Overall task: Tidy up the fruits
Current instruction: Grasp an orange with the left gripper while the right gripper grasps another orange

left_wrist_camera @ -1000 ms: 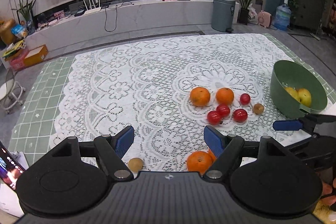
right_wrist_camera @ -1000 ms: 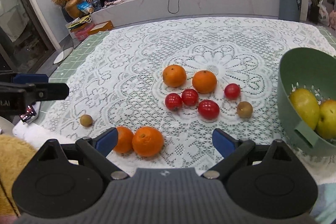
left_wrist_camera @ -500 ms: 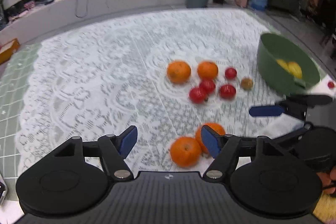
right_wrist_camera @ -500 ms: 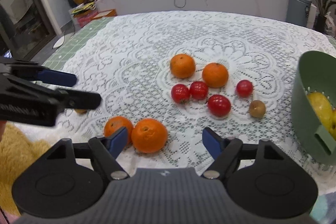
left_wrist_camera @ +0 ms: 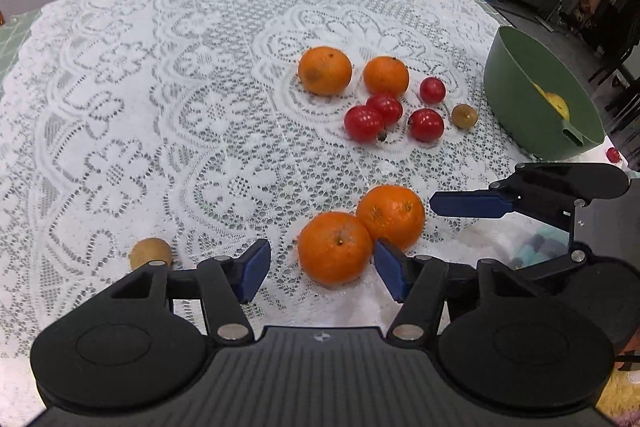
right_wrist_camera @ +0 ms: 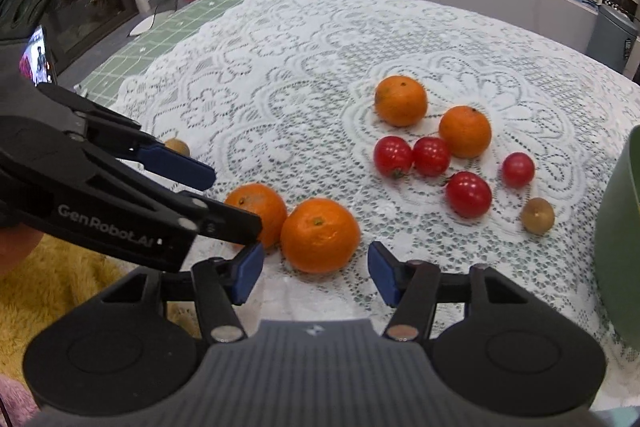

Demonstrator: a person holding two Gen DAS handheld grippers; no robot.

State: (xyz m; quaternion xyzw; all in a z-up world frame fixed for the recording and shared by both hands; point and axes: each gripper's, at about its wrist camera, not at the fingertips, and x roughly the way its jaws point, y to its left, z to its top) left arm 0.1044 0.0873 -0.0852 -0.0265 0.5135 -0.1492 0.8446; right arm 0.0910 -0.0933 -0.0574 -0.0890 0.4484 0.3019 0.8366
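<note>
White lace covers the counter (left_wrist_camera: 168, 75), and two oranges sit touching each other near its front edge, one per hand-held gripper. The left hand-held gripper (left_wrist_camera: 320, 269) has been closing with its orange (left_wrist_camera: 335, 247) between the pads, not squeezed yet; same for the right hand-held gripper (right_wrist_camera: 316, 269) and its orange (right_wrist_camera: 320, 235). The green bowl (left_wrist_camera: 516, 95) sits off right.
</note>
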